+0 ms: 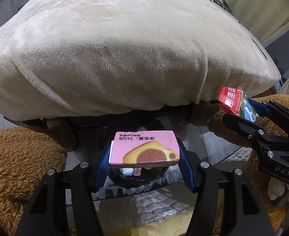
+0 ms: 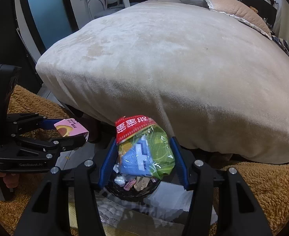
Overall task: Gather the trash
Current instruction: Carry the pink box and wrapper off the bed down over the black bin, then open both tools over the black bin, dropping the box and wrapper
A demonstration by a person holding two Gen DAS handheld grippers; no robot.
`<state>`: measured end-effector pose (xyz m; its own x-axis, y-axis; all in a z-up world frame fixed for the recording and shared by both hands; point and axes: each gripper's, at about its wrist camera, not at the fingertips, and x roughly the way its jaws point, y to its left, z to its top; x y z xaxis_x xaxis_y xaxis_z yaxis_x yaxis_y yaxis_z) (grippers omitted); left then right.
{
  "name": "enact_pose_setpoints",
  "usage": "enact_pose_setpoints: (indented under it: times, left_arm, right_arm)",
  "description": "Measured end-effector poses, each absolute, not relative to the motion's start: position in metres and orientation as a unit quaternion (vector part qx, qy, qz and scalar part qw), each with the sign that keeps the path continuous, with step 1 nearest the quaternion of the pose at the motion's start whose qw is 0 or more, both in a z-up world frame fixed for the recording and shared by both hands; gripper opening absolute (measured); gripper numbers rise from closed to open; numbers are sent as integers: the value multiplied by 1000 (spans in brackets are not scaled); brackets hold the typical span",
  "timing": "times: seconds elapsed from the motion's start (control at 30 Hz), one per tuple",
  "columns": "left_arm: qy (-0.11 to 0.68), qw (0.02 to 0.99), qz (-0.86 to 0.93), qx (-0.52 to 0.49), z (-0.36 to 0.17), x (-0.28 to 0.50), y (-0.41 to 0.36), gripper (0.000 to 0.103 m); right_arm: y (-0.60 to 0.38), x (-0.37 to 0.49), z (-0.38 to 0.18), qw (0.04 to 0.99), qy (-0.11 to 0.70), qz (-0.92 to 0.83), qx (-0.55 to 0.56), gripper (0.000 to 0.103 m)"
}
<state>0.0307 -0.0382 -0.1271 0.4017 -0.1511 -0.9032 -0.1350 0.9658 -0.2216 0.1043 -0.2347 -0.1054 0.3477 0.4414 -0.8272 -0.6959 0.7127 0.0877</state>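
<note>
My left gripper (image 1: 145, 150) clamps a pink box (image 1: 144, 149) printed with a cake. My right gripper (image 2: 144, 153) clamps a crumpled red, blue and green wrapper (image 2: 146, 151).

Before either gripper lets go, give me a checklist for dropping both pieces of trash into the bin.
1. Left gripper shut on the pink box: ok, both blue pads press its ends.
2. Right gripper shut on the snack bag: ok, pinched between the pads.
3. Black-lined bin under the bag: ok, its mouth shows directly below.
4. Bin under the pink box: ok, the dark opening with wrappers sits beneath it in the left wrist view.
5. Room left in the bin: cannot tell, wrappers show near the top but the depth is hidden.
6. Grippers apart from each other: ok, a gap shows between them in both views.
</note>
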Motion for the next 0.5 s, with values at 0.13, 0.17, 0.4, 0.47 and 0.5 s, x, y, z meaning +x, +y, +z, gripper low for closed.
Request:
enact_pose_setpoints:
  times: [0.13, 0.17, 0.4, 0.47, 0.5]
  left_arm:
    - [566, 813, -1, -138, -138, 34, -38, 60]
    - [569, 810, -1, -141, -139, 34, -38, 60]
    - [595, 783, -7, -179, -156, 38, -32, 60]
    - [600, 779, -5, -181, -158, 40, -31, 60]
    - [602, 777, -6, -183, -160, 41, -32, 60]
  right_arm:
    - [-231, 111, -119, 792, 480, 354, -134, 55]
    - [-230, 113, -122, 787, 489, 352, -132, 55]
    - [-231, 126, -143, 748, 551, 361, -81, 55]
    - [-232, 130, -149, 738, 567, 359, -67, 55]
    - [-232, 133, -152, 733, 576, 357, -61, 55]
